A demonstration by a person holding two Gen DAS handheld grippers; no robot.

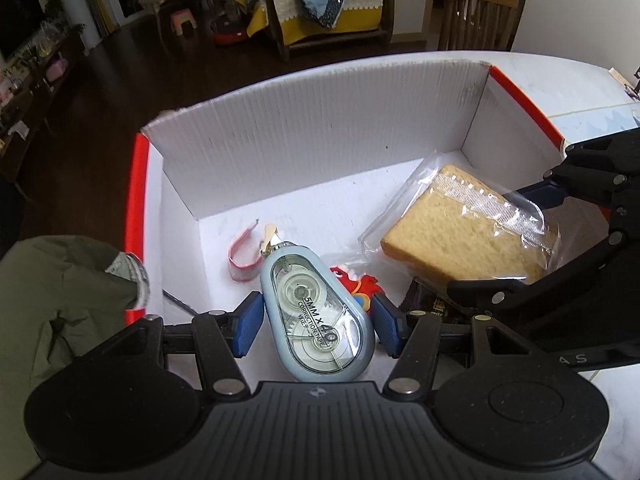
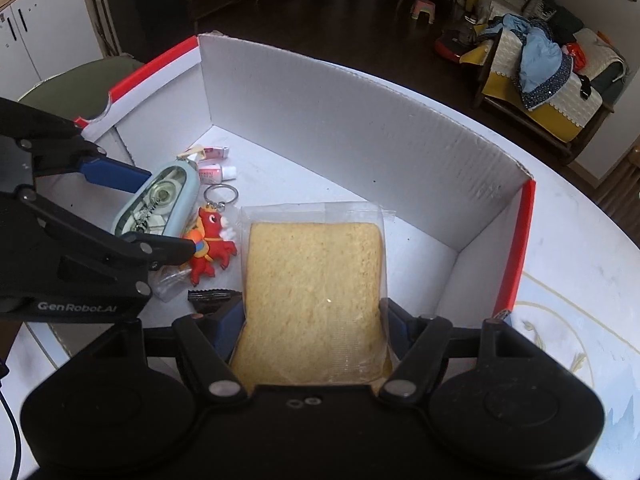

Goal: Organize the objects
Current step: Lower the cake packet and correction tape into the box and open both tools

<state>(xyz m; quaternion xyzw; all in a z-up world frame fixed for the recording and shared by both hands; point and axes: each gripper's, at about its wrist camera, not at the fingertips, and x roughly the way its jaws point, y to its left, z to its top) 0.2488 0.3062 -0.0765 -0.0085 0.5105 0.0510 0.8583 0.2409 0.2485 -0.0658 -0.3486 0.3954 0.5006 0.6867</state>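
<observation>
Here, nearest, the left gripper (image 1: 318,322) clenches a pale blue correction tape dispenser (image 1: 318,312) between its blue pads, over the box's left side, while the right gripper (image 2: 314,322) grasps a bagged slice of bread (image 2: 316,292) just inside the near edge of the open white cardboard box (image 2: 360,140). On the box floor between the two lie a red horse keychain (image 2: 210,242), a dark wrapper (image 2: 214,295) and, farther back near the left wall, a small pink tube (image 2: 216,173). The far right corner and the floor along the tall back wall are bare. The box stands on a white table (image 2: 580,240); beyond its edge lies dark flooring.
</observation>
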